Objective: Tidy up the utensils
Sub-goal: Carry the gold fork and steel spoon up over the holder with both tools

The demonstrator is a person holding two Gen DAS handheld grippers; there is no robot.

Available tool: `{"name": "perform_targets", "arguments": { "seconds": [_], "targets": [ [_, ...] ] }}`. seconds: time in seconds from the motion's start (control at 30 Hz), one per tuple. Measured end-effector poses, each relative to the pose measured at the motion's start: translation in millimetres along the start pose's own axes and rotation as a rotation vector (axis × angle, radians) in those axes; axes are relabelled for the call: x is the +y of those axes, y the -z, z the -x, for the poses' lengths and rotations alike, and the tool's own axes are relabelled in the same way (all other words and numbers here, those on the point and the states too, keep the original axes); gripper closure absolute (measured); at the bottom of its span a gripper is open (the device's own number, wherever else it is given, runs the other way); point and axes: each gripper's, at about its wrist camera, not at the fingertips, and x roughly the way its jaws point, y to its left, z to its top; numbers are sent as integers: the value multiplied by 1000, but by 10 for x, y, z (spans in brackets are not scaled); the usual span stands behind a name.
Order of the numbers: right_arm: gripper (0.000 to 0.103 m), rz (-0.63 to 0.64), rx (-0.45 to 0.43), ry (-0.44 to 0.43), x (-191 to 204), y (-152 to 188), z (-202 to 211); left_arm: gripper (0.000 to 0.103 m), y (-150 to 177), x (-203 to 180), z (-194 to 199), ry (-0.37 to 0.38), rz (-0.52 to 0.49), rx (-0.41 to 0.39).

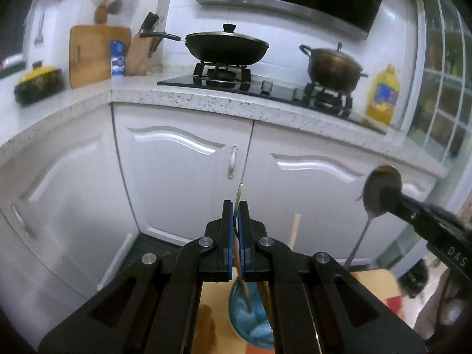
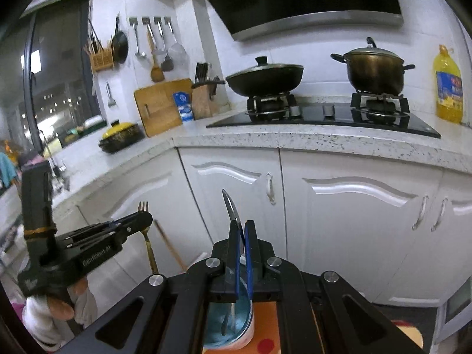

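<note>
My left gripper (image 1: 236, 206) is shut on a fork (image 1: 239, 193), seen edge-on, whose gold handle slants down toward a blue cup (image 1: 250, 327). In the right wrist view the same left gripper (image 2: 147, 218) grips that fork (image 2: 143, 207) just below the tines, which point up. My right gripper (image 2: 242, 227) is shut on a metal spoon (image 2: 231, 209), bowl up, above the blue cup (image 2: 233, 324). From the left wrist view the right gripper (image 1: 386, 196) pinches the spoon (image 1: 380, 185) at its bowl, handle hanging down. A wooden chopstick (image 1: 295, 230) sticks up beside the cup.
The cup stands on an orange-topped table (image 1: 368, 283). Ahead are white cabinets (image 2: 354, 221) under a speckled counter (image 2: 295, 138) with a stove, a lidded wok (image 2: 265, 79), a pot (image 2: 374, 70), a yellow oil bottle (image 2: 448, 88), a cutting board (image 2: 159, 106) and a knife block (image 2: 203, 97).
</note>
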Motion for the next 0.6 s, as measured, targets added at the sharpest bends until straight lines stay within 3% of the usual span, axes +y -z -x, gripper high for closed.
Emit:
{"name": "perform_targets", "arguments": {
  "seconds": [0.27, 0.6],
  "targets": [
    [100, 41, 54, 25, -23, 188, -449, 102, 246, -99, -307, -38, -79, 35],
    [100, 34, 147, 0, -65, 538, -590, 102, 475, -72, -466, -45, -47, 92]
  ]
}}
